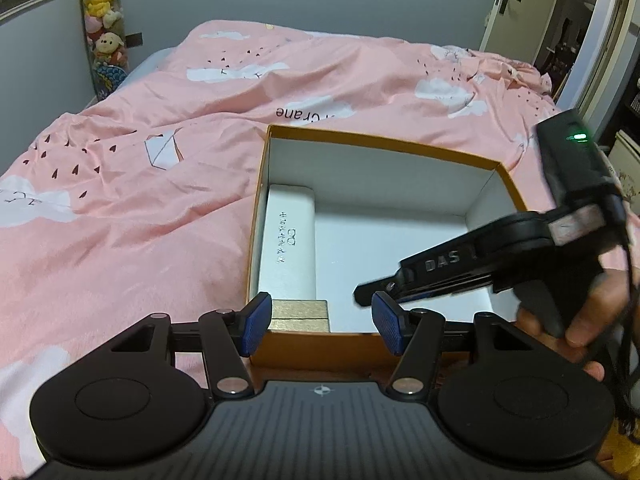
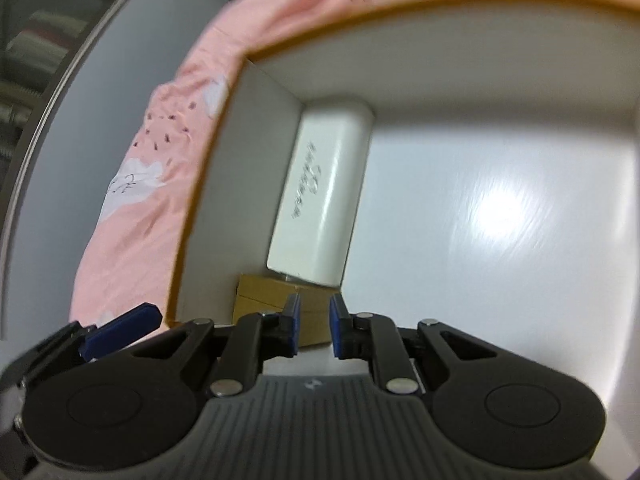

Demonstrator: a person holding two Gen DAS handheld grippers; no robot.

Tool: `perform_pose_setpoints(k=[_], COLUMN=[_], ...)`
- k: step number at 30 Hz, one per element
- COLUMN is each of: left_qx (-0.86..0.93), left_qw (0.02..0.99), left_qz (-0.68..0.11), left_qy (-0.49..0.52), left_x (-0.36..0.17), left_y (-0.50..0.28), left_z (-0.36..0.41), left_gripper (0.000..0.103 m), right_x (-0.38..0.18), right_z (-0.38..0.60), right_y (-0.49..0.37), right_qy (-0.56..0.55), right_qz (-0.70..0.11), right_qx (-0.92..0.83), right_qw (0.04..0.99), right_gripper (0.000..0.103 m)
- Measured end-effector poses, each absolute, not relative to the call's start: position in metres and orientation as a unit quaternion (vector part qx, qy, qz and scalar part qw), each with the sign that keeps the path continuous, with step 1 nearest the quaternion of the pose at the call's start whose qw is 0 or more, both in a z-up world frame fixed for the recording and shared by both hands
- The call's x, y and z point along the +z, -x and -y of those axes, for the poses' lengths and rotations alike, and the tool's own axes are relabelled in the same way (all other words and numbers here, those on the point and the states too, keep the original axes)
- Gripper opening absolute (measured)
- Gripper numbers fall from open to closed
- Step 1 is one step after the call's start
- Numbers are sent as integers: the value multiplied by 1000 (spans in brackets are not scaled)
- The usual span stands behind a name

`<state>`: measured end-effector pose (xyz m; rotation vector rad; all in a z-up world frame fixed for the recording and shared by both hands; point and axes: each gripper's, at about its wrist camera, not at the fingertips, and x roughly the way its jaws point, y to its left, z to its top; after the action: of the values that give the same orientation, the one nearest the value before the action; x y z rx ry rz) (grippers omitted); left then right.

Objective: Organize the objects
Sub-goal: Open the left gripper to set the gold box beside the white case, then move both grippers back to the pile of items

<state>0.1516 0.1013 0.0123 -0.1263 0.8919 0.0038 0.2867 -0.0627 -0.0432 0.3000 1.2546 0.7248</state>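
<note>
- The left gripper [image 1: 322,322] sits at the lower middle of the left wrist view, its blue pads [image 1: 256,322] spread wide with nothing between them, held at the near rim of the box [image 1: 384,145]
- The right gripper [image 2: 315,330] is low in the centre of the right wrist view, its pads [image 2: 294,326] drawn close with a narrow gap and nothing between them; it reaches down into the box [image 2: 208,184]
- In the left wrist view the right gripper [image 1: 374,290] comes in from the right edge as a blurred black arm, its tip over the box floor just beside the left gripper's right pad, with a hand [image 1: 576,320] on its handle
- A white case [image 1: 288,240] lies along the box's left inner wall, printed with small characters and a spectacles mark; the right wrist view shows it [image 2: 324,196] just left of centre
- A small tan carton [image 1: 300,314] sits in the box's near left corner, at the near end of the white case; in the right wrist view it [image 2: 264,298] lies just ahead of the right gripper's left pad
- The box rests on a bed under a pink quilt [image 1: 132,200] with white clouds
- A column of plush toys [image 1: 105,20] stands at the upper left against the grey wall
- A door [image 1: 520,4] stands at the upper right
</note>
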Motion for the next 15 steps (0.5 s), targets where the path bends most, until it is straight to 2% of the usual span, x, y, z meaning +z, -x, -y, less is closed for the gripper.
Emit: perform_pose_setpoints(k=[8, 11, 13, 15], left_qx=[-8, -26, -39, -49], left_qw=[903, 898, 891, 881], left_qz=[-422, -426, -434, -446], left_qy=[78, 105, 127, 150], left_x=[18, 16, 10, -1], left_y=[-122, -106, -95, -87], left_z=[-97, -98, -99, -102], left_gripper=[68, 68, 68, 68], right_x=[16, 13, 9, 4], right_z=[103, 108, 115, 125], right_y=[-225, -203, -187, -172], right_qy=[-78, -70, -66, -60], right_qz=[-448, -430, -434, -440], right_qx=[347, 337, 334, 328], right_qw=[820, 835, 834, 834], right_gripper=[18, 19, 27, 28])
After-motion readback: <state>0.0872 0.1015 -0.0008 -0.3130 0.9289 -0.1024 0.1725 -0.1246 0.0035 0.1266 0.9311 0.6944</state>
